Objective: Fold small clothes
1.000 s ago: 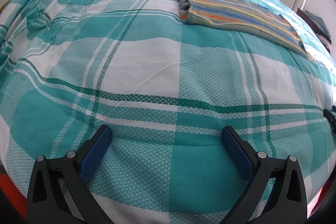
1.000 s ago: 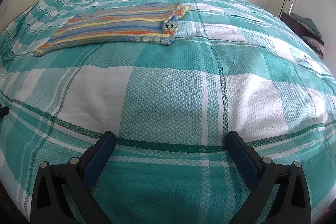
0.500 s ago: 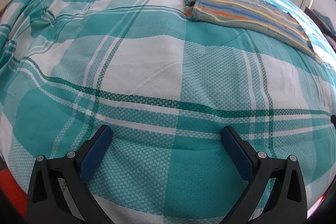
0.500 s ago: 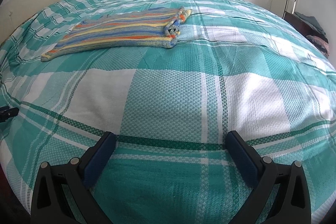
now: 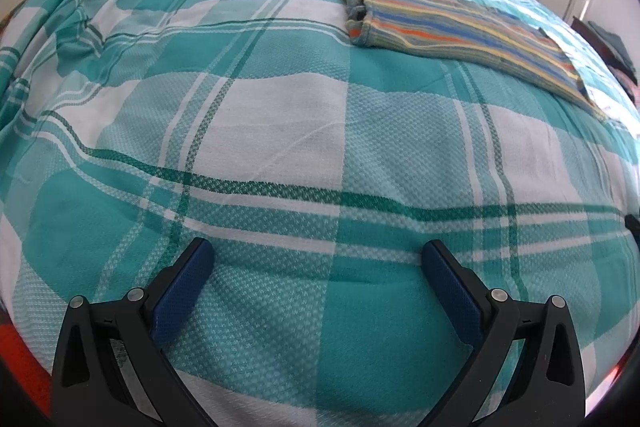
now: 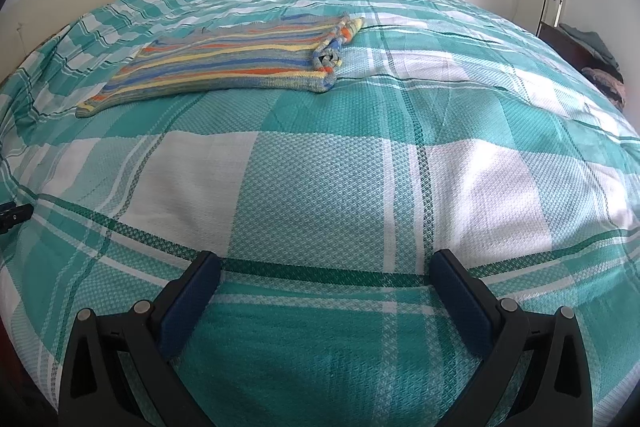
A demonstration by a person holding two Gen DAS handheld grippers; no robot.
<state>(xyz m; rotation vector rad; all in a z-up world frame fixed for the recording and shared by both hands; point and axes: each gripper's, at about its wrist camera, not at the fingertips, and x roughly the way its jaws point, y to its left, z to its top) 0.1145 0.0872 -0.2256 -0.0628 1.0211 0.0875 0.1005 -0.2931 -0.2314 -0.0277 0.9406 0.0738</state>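
Right tongs (image 6: 324, 267) spread wide, empty; folded striped garment (image 6: 224, 63) on checked bedspread (image 6: 360, 155)

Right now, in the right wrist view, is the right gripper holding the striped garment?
No. The right gripper is open over the bedspread, and the striped garment lies apart from it.

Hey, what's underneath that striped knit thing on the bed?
The striped knit garment lies flat on the teal plaid bedspread, which shows all around it. Whether anything else sits beneath is hidden by the garment itself.
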